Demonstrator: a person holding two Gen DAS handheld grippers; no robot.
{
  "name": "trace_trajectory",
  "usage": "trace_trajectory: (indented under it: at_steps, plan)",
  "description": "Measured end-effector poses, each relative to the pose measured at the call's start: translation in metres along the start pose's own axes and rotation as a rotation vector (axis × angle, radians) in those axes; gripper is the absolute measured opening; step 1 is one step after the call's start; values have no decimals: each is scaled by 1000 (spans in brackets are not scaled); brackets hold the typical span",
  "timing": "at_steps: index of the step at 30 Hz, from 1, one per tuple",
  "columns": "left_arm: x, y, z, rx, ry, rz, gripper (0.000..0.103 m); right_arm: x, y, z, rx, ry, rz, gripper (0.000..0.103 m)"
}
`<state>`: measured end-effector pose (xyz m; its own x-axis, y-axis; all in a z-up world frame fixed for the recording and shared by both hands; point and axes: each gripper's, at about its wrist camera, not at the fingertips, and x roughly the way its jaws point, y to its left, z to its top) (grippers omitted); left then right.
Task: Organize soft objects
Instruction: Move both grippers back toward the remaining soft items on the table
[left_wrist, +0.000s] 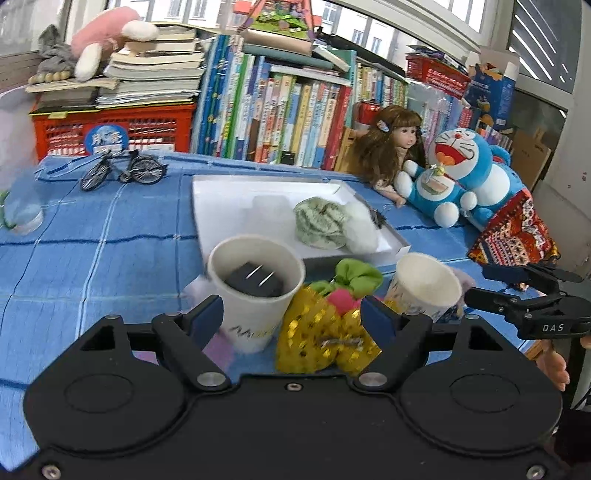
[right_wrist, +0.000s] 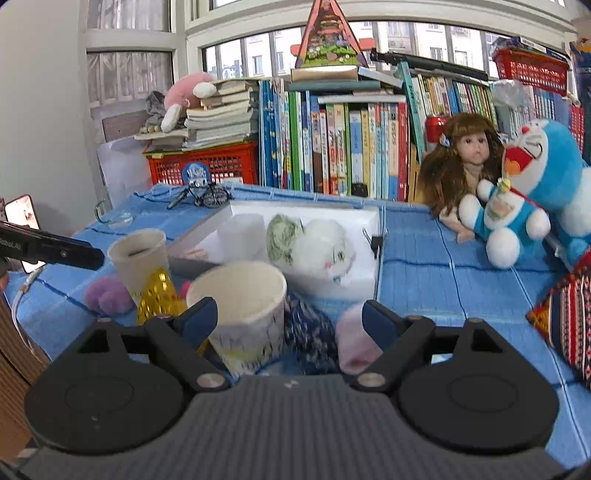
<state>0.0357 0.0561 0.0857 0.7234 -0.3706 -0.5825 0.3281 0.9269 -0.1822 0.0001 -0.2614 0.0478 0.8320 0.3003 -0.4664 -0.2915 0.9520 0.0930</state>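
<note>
My left gripper (left_wrist: 291, 317) is open and empty above a gold sequin soft piece (left_wrist: 321, 339), with green (left_wrist: 356, 275) and pink (left_wrist: 343, 301) soft pieces just beyond. A paper cup (left_wrist: 255, 288) holding a black charger stands by its left finger. My right gripper (right_wrist: 288, 321) is open and empty around a second paper cup (right_wrist: 245, 314), a dark blue patterned cloth (right_wrist: 310, 334) and a pale pink soft piece (right_wrist: 352, 343). A white tray (right_wrist: 365, 221) holds a green cloth ball (right_wrist: 282, 236) and a white fluffy toy (right_wrist: 327, 251). A purple pompom (right_wrist: 107, 295) lies at the left.
A blue checked cloth (left_wrist: 110, 240) covers the table. A doll (right_wrist: 465, 162) and Doraemon plush toys (right_wrist: 535, 192) sit at the right, by a patterned cushion (right_wrist: 565, 317). Books (right_wrist: 332, 147), a red crate (left_wrist: 110, 129) and a toy bicycle (left_wrist: 122, 170) line the back.
</note>
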Motion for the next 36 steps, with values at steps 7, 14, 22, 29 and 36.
trace_trajectory:
  at_steps: [7, 14, 22, 29, 36]
  plan:
    - [-2, 8, -27, 26, -40, 97, 81, -1, 1, -17, -14, 1, -32, 78]
    - [9, 19, -44, 38, -38, 197, 81, 1, 14, -29, -76, -2, -33, 55]
    - [22, 33, -56, 12, -41, 266, 80, 12, 20, -39, -152, 28, -76, 41]
    - [31, 39, -59, -3, -27, 275, 80, 21, 22, -41, -198, 23, -146, 41]
    - [39, 40, -60, -4, -14, 273, 80, 30, 26, -40, -263, 24, -145, 54]
